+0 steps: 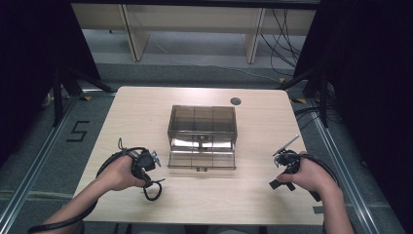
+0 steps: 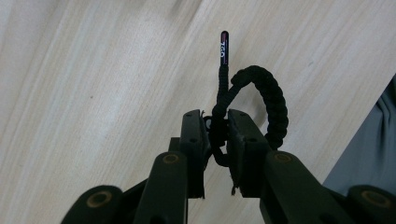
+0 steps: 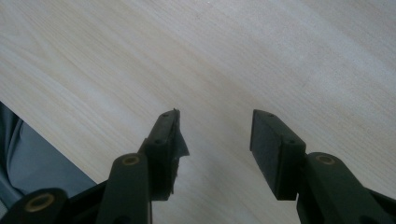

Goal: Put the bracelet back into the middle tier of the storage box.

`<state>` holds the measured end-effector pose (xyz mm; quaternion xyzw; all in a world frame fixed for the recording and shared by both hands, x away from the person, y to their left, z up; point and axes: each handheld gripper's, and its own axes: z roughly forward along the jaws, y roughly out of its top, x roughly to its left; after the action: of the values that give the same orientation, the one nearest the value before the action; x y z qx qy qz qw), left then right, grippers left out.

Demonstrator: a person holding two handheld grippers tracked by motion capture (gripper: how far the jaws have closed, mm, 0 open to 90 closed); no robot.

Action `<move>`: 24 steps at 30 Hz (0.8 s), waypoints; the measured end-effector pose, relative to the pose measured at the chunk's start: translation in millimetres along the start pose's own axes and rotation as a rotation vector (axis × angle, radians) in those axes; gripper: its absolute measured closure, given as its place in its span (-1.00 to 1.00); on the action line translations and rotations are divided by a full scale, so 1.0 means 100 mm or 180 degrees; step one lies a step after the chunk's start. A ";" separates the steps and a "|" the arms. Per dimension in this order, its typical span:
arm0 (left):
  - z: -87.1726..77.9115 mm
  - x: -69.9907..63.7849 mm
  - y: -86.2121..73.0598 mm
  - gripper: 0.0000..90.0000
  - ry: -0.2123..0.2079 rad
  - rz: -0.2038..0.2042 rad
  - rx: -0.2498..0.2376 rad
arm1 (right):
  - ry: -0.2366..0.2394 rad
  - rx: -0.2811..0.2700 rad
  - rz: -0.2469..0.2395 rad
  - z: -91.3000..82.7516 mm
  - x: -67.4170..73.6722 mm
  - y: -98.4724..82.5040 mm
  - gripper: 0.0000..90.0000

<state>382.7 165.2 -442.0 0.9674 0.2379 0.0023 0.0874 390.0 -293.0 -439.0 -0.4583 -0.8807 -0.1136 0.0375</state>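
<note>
My left gripper [image 2: 215,114] is shut on a black braided cord loop [image 2: 275,107]. The loop curls up to the right of the jaws, and a thin black tag [image 2: 224,44] with pale lettering sticks out beyond it. In the high view the left gripper [image 1: 147,181] sits at the front left of the table, with the cord loop [image 1: 153,191] hanging by its tip. My right gripper [image 3: 215,116] stands open over bare wood with nothing between its pads. It is at the front right [image 1: 281,184] in the high view.
A smoky transparent drawer box [image 1: 202,122] stands mid-table, its lower drawer [image 1: 202,159] pulled out toward me. The pale wooden table [image 1: 141,109] has a round cable hole [image 1: 235,101] at the back. Dark curtains and stand legs flank the table.
</note>
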 end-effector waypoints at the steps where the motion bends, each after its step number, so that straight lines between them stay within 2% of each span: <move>1: 0.00 0.01 0.01 0.70 0.0002 0.0023 -0.0010 | -0.0002 -0.0001 -0.0001 0.00 0.00 0.00 0.19; 4: -0.01 0.00 0.02 0.70 -0.0016 -0.0016 -0.0036 | -0.0010 0.0007 0.0003 0.00 0.00 0.00 0.19; 9: -0.03 0.03 0.04 0.70 -0.0001 0.0035 -0.0028 | -0.0003 -0.0004 -0.0001 0.00 -0.01 -0.01 0.18; 10: -0.04 0.03 0.04 0.70 -0.0004 0.0028 -0.0025 | -0.0006 0.0052 0.0052 0.00 0.01 -0.01 0.18; 11: -0.04 0.02 0.05 0.70 -0.0008 0.0011 -0.0025 | -0.0006 0.0052 0.0052 0.00 0.01 -0.01 0.18; 12: -0.06 0.04 0.07 0.70 0.0017 0.0074 -0.0023 | 0.0002 0.0062 0.0025 0.01 0.01 0.00 0.17; 16: -0.08 0.03 0.10 0.70 0.0012 0.0077 -0.0044 | 0.0014 0.0100 0.0039 0.02 0.02 0.00 0.17; 18: -0.09 0.03 0.12 0.70 0.0021 0.0083 -0.0058 | 0.0070 0.0139 0.0123 0.02 0.04 0.00 0.16; 21: -0.11 0.03 0.15 0.70 0.0025 0.0081 -0.0060 | 0.0046 0.0131 0.0059 0.03 0.02 0.00 0.15; 24: -0.14 0.04 0.19 0.70 0.0023 0.0114 -0.0051 | 0.0051 0.0141 0.0074 0.04 0.03 -0.01 0.15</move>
<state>394.5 153.3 -425.6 0.9707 0.2208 0.0093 0.0942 388.1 -290.2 -442.6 -0.4667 -0.8772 -0.0973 0.0560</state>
